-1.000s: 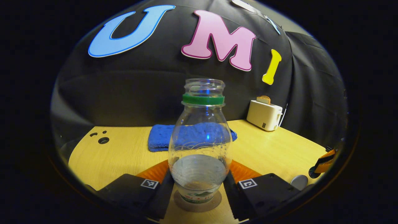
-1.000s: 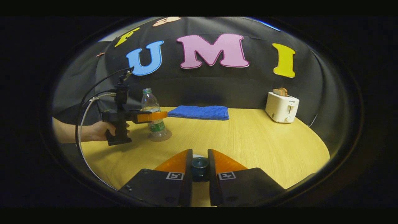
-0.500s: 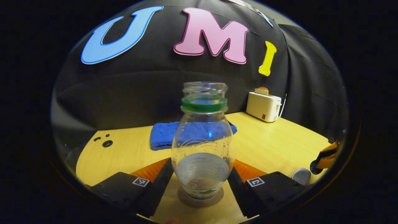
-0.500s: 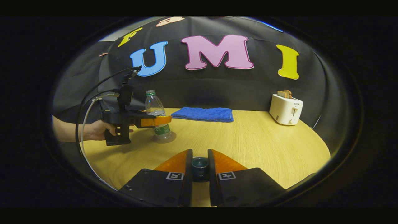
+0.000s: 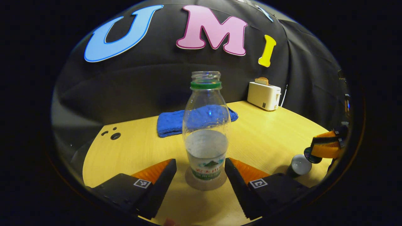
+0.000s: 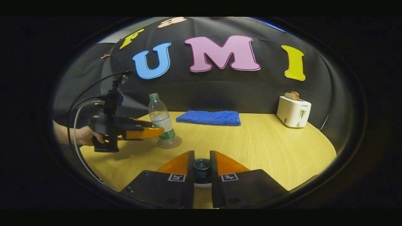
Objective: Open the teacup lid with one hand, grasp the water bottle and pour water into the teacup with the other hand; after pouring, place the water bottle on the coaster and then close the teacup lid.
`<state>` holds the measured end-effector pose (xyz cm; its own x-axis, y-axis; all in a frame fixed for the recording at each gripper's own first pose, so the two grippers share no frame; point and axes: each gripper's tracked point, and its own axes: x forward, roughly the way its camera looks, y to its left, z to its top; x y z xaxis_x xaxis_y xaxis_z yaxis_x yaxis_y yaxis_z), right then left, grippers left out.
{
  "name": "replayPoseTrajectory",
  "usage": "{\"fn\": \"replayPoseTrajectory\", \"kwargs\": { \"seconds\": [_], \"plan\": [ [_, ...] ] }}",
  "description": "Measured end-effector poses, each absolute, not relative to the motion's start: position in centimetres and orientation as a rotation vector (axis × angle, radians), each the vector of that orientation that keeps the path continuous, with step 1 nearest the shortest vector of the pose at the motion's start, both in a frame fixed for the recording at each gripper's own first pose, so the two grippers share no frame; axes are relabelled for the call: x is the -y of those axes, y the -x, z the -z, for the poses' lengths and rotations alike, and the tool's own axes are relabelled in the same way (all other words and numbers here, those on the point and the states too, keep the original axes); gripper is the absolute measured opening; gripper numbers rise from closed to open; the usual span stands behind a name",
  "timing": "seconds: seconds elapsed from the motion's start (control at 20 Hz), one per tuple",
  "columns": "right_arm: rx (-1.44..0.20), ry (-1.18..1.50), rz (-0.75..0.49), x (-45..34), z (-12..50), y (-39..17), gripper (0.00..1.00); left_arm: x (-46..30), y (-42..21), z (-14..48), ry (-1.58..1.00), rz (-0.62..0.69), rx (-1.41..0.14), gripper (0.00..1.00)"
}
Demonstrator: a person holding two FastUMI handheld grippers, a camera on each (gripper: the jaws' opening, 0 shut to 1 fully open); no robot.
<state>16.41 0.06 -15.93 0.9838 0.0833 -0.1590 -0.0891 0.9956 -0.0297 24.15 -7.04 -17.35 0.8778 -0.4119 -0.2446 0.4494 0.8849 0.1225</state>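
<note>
The uncapped clear water bottle (image 5: 205, 125) with a green neck ring stands upright on the round coaster (image 5: 205, 185), part full. My left gripper (image 5: 200, 163) is open, its fingers apart on either side of the bottle and not touching it. The right gripper view shows the same bottle (image 6: 160, 121), the coaster (image 6: 169, 142) and the left gripper (image 6: 144, 131) held by a hand (image 6: 81, 136). My right gripper (image 6: 202, 153) is shut on the dark teacup lid's knob (image 6: 202, 166). The open teacup (image 5: 300, 164) sits at the table's right, with the right gripper (image 5: 326, 146) just above it.
A folded blue towel (image 6: 209, 117) lies at the back of the wooden table (image 6: 267, 150). A white toaster (image 6: 293, 111) with bread stands at the back right. Small dark holes (image 5: 114, 136) mark the table's far left. Black cloth walls close the back.
My left gripper has let go of the bottle, opened wider and drawn back from it. The bottle stays on the coaster. The right gripper still grips the lid.
</note>
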Motion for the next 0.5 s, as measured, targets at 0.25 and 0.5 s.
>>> {"fn": "replayPoseTrajectory", "kwargs": {
  "seconds": [0.25,0.5],
  "plan": [
    [-0.175,0.054,-0.069,0.2,18.1,-17.1,0.3,1.1,-19.4,15.9,-0.235,0.321,-0.133,0.97],
    [-0.18,0.071,-0.054,0.6,19.5,-17.0,0.26,-4.1,-14.5,15.1,-0.164,0.21,-0.142,0.96]
  ]
}}
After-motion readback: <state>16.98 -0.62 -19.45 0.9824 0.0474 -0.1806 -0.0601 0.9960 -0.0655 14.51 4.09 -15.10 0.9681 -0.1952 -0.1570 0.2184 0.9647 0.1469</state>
